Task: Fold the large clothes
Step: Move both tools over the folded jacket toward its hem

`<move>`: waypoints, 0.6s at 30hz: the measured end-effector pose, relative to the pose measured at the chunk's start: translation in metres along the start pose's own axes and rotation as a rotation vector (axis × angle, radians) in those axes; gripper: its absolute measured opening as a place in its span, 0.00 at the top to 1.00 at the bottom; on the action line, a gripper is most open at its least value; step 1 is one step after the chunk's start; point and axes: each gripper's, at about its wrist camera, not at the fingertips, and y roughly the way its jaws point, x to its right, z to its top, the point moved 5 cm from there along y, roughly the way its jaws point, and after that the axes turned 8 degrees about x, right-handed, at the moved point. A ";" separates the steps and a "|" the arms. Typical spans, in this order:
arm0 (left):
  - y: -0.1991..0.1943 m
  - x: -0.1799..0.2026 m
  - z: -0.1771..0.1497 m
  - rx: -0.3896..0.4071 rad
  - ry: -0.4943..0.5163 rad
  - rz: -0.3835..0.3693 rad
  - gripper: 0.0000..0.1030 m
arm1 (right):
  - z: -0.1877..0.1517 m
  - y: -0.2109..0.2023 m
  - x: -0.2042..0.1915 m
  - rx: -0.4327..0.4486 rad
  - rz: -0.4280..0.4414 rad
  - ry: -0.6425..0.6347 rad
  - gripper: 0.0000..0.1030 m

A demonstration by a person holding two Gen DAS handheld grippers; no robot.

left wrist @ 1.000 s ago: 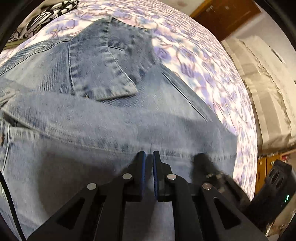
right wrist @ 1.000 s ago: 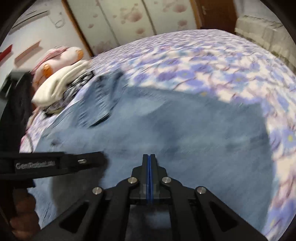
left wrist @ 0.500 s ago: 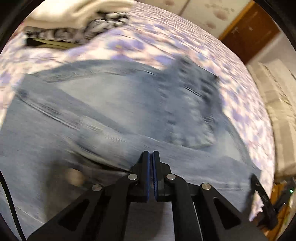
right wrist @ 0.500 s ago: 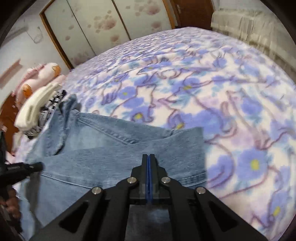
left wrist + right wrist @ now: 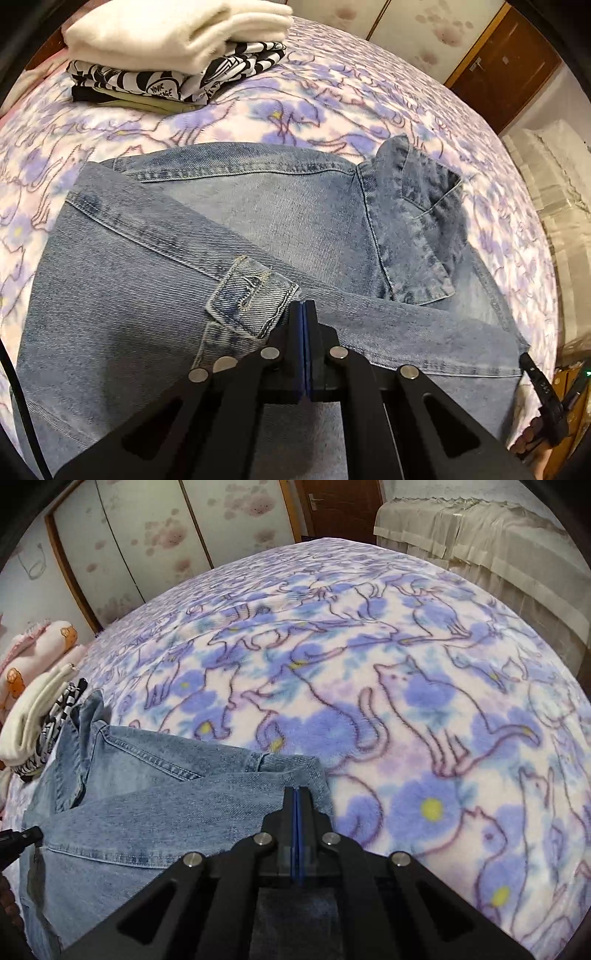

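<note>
The denim jacket (image 5: pixel 258 229) lies partly folded on the bed (image 5: pixel 406 701), a sleeve laid across its body, the cuff (image 5: pixel 251 295) just before the left tool (image 5: pixel 303 306), whose pads are pressed together with no cloth visibly between them. The right tool (image 5: pixel 297 794) is likewise pressed together above the jacket's edge. Beyond the jacket sits a stack of folded clothes (image 5: pixel 173 48).

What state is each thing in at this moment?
Jacket: denim, lying partly folded on the blanket, sleeve across it, collar up.
Left tool: shut, nothing visibly between the pads, over the cuff.
Right tool: shut, over the jacket's edge.
Stack: folded clothes, piled neatly.
Blanket: spread flat.
</note>
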 end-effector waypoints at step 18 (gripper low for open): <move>-0.093 -0.011 -0.040 -0.029 0.238 -0.062 0.90 | -0.077 -0.123 -0.083 -0.001 0.058 0.124 1.00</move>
